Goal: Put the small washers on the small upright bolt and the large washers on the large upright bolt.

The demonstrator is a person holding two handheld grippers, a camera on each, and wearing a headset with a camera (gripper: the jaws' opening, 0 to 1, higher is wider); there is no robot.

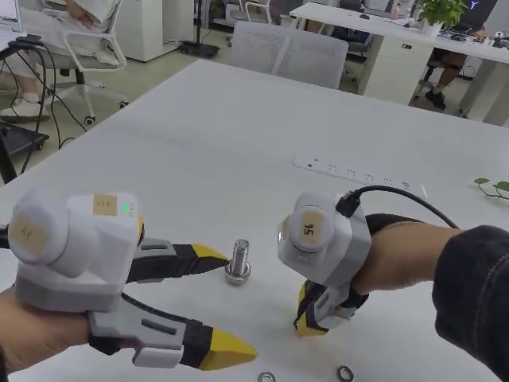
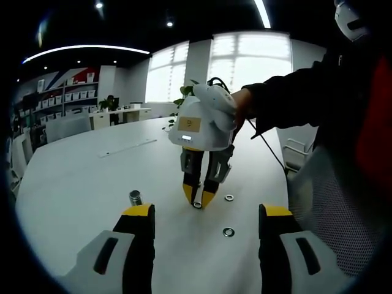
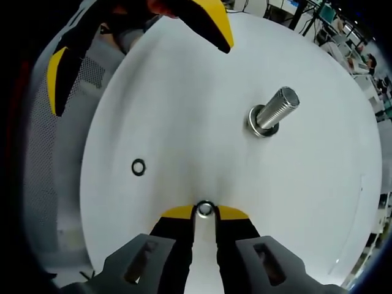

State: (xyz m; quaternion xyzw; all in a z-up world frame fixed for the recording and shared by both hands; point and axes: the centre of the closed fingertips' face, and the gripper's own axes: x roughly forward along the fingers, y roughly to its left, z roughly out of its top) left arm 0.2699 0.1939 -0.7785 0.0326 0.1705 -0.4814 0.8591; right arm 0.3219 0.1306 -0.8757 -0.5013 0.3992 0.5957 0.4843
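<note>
My right fingers (image 3: 179, 214) are nearly shut, pinching a washer (image 3: 206, 209) by its rim at the very tips, down at the bench (image 3: 184, 110). So thin a hold could let it flip or squirt out when I lift. The bolt (image 3: 272, 113) stands ahead and to the right of these tips, and a spare washer (image 3: 138, 166) lies to the left. My left fingers (image 2: 138, 211) hang wide open, holding nothing.

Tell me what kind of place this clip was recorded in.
Most likely an open-plan office: a large white table with a power strip on it, a mesh office chair at its far edge, and more desks with a potted plant beyond.
</note>
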